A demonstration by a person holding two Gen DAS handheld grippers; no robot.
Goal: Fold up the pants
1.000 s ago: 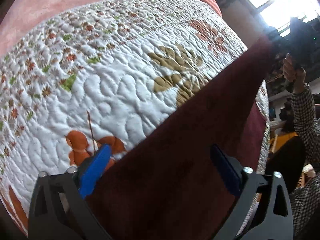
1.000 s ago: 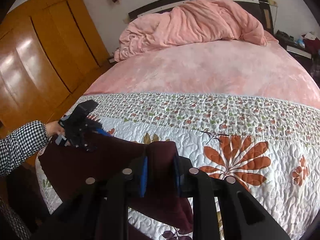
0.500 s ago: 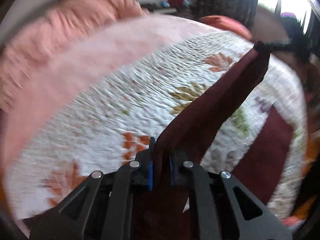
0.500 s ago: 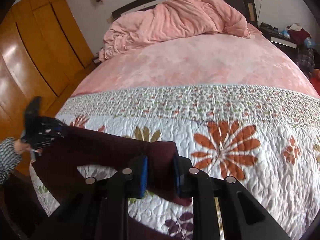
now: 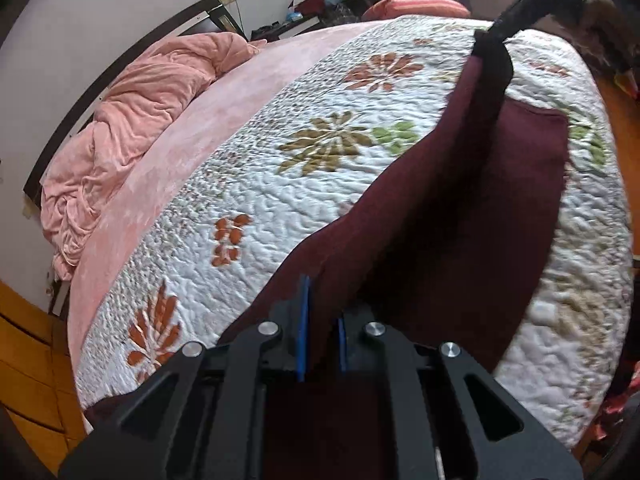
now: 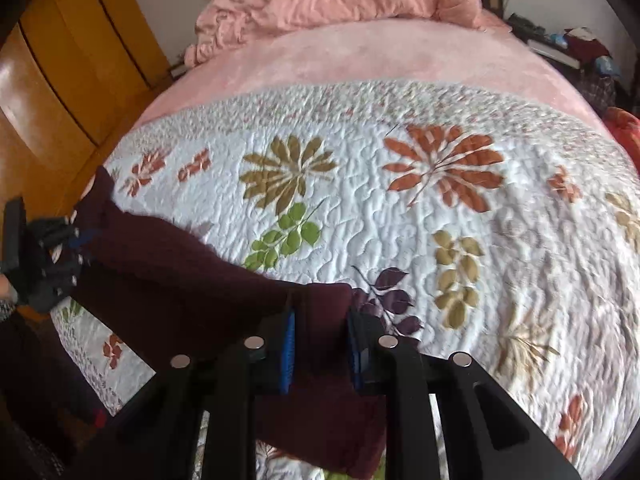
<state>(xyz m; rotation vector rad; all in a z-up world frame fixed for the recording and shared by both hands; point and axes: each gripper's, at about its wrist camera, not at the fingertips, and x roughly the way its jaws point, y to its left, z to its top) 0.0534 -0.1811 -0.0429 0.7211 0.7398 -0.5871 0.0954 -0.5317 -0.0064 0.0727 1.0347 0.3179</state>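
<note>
Dark maroon pants (image 5: 448,216) hang stretched between my two grippers above a white floral quilt (image 5: 280,184). My left gripper (image 5: 320,344) is shut on one end of the pants; the cloth runs up and away to my right gripper (image 5: 520,12), seen at the top right. In the right wrist view, my right gripper (image 6: 320,344) is shut on a bunched end of the pants (image 6: 180,280), which stretch left to my left gripper (image 6: 44,264). Part of the pants lies on the quilt (image 6: 400,216) near its front edge.
A rumpled pink duvet (image 5: 132,120) lies at the head of the bed on a pink sheet (image 6: 360,60). A wooden wardrobe (image 6: 60,92) stands to the left of the bed. A cluttered nightstand (image 6: 568,44) is at the far right.
My left gripper went from open over the pants to shut on them, then lifted and pulled back. The pants now stretch taut between both grippers, raised off the quilt.
</note>
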